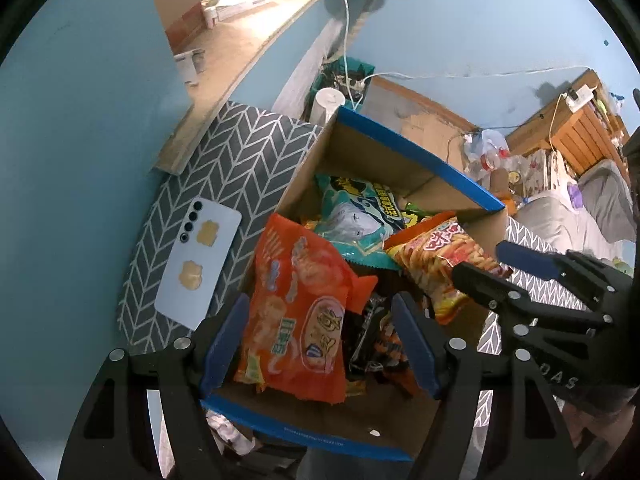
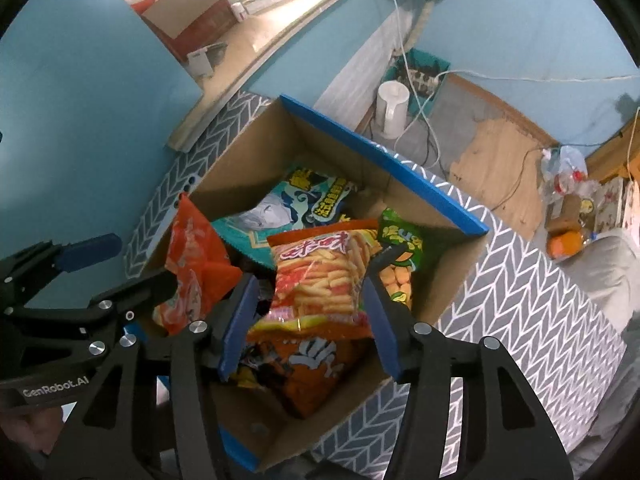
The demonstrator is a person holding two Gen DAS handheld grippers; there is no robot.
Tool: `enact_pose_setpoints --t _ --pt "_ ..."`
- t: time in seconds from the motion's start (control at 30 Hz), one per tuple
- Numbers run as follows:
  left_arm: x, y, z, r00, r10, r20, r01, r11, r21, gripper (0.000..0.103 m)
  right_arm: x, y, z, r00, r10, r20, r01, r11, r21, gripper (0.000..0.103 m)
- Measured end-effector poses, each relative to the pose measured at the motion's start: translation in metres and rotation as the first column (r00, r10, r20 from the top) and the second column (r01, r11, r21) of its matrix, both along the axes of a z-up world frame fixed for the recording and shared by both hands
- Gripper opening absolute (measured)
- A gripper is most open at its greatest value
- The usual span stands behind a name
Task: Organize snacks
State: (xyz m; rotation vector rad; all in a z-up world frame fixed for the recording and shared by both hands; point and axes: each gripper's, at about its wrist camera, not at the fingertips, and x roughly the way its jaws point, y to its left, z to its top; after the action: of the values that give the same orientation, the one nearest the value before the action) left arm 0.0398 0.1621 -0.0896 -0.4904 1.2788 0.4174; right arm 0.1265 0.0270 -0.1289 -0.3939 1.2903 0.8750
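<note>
Snacks are sitting in your cardboard box [image 1: 400, 152] with the blue rim, on the herringbone cloth [image 1: 224, 160]: an orange packet [image 1: 296, 320] leaning at the left wall, a teal packet [image 2: 288, 208] lying flat behind it, a red-yellow stick-snack bag [image 2: 320, 276] and a green bag [image 2: 400, 248] to the right. Your left gripper [image 1: 320, 344] is hovering with jaws apart around the orange packet, pads clear of it. Your right gripper [image 2: 310, 320] is hanging spread either side of the stick-snack bag, not squeezing it.

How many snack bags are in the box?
5 show: orange bag left, teal bag at the back, fries bag middle, green bag right, dark orange bag in front. More may hide underneath.
</note>
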Motion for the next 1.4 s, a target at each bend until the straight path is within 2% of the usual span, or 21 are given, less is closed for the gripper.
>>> enact_pose_setpoints --t 0.07,0.23,0.3,0.57,0.63,0.73,0.9,0.97,1.13,1.4 --pt "-0.004 -0.001 0.005 1.000 0.007 0.010 -0.008 1.000 0.006 0.075 -0.002 -0.003 0.007 1.000 -0.006 0.022 0.006 1.000 -0.004 0.065" --pt "-0.014 -0.002 0.022 0.998 0.032 0.045 -0.033 0.999 0.017 0.077 -0.003 -0.014 0.032 0.996 -0.027 0.081 0.026 1.000 0.009 0.068" --pt "-0.018 -0.003 0.030 0.997 0.043 0.064 -0.044 0.999 0.015 0.078 -0.002 -0.020 0.042 0.994 -0.043 0.101 0.041 0.999 0.021 0.073" --pt "-0.022 -0.012 0.058 0.989 0.057 0.138 -0.062 0.998 0.027 0.078 0.001 -0.050 0.080 0.978 -0.145 0.148 0.133 0.987 0.085 0.074" --pt "-0.021 -0.015 0.065 0.986 0.050 0.161 -0.058 0.997 0.043 0.082 0.000 -0.059 0.088 0.971 -0.174 0.165 0.159 0.982 0.098 0.074" --pt "-0.019 -0.022 0.076 0.980 0.033 0.197 -0.047 0.997 0.066 0.083 0.000 -0.074 0.097 0.960 -0.218 0.175 0.200 0.973 0.117 0.079" --pt "-0.013 -0.030 0.090 0.971 -0.008 0.239 -0.013 0.996 0.087 0.083 0.000 -0.097 0.109 0.940 -0.284 0.190 0.262 0.956 0.135 0.079" --pt "-0.012 -0.034 0.095 0.966 -0.023 0.257 -0.002 0.996 0.094 0.087 0.000 -0.106 0.114 0.928 -0.311 0.207 0.285 0.948 0.145 0.079" --pt "-0.008 -0.042 0.104 0.958 -0.047 0.283 0.022 0.996 0.089 0.088 -0.002 -0.126 0.124 0.901 -0.365 0.233 0.332 0.928 0.168 0.081" --pt "-0.001 -0.053 0.113 0.950 -0.097 0.297 0.062 0.990 0.125 0.088 -0.004 -0.144 0.132 0.873 -0.416 0.253 0.377 0.906 0.191 0.081"
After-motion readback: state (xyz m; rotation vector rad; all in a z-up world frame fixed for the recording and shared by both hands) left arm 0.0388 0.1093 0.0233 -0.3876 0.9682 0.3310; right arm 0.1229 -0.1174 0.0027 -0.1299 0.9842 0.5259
